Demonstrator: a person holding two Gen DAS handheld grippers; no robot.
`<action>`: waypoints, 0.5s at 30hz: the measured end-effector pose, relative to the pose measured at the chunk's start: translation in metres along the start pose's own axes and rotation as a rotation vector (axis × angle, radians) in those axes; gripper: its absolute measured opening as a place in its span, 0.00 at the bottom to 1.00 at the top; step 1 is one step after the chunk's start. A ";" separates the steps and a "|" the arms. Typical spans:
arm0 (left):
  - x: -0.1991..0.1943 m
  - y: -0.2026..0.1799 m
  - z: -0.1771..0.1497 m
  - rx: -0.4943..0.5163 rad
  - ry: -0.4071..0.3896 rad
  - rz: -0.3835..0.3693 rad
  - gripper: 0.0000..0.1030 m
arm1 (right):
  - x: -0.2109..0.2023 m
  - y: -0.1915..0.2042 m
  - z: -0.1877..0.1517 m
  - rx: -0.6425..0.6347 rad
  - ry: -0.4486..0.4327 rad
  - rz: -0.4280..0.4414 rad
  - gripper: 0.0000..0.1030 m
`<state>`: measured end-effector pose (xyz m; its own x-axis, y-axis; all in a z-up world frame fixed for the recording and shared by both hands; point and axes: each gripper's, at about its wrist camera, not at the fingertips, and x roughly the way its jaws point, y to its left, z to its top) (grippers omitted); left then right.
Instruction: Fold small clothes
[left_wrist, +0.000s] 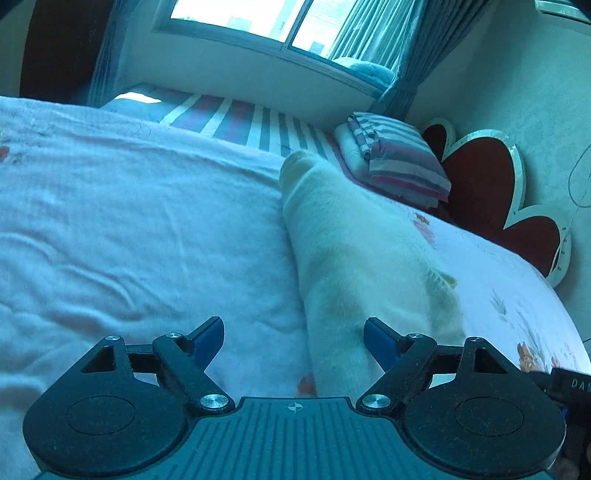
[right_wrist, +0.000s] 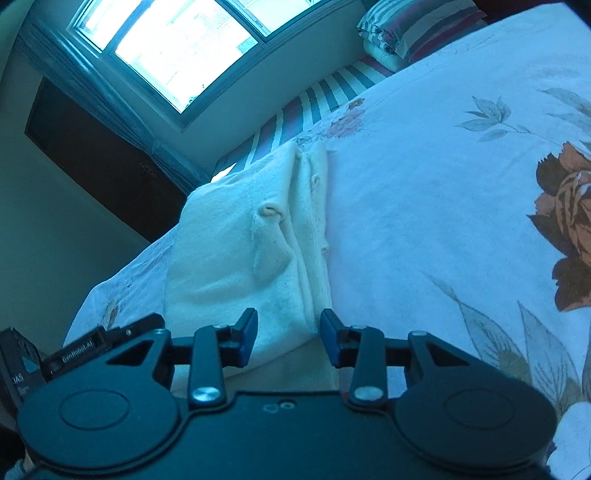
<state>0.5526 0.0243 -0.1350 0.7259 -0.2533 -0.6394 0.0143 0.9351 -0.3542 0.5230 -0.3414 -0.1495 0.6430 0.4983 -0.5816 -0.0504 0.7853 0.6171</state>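
Note:
A cream-white small garment (left_wrist: 354, 251) lies folded lengthwise into a long narrow shape on the bed; it also shows in the right wrist view (right_wrist: 251, 236), with stacked layers along its right edge. My left gripper (left_wrist: 293, 341) is open and empty, its right finger over the garment's near end. My right gripper (right_wrist: 288, 332) is open and empty, its jaws on either side of the garment's near edge, just above it.
The bed has a white floral quilt (right_wrist: 443, 184) over a striped sheet (left_wrist: 236, 118). A folded striped blanket stack (left_wrist: 399, 155) lies by the red heart-shaped headboard (left_wrist: 487, 184). A window (right_wrist: 177, 44) and curtains (left_wrist: 402, 62) stand beyond the bed. The other gripper's body (right_wrist: 74, 350) shows at lower left.

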 end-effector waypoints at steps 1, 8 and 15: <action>0.005 0.001 -0.003 -0.004 0.009 0.007 0.79 | 0.003 -0.001 0.001 0.007 0.005 0.003 0.36; 0.015 -0.002 -0.002 -0.003 -0.002 0.018 0.79 | -0.001 0.013 -0.001 -0.042 -0.033 -0.022 0.07; 0.019 -0.001 0.006 0.015 -0.006 0.006 0.79 | -0.026 0.010 -0.027 -0.044 -0.042 -0.050 0.07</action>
<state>0.5702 0.0198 -0.1428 0.7305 -0.2460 -0.6371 0.0198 0.9401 -0.3403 0.4855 -0.3369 -0.1425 0.6771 0.4426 -0.5879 -0.0500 0.8247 0.5634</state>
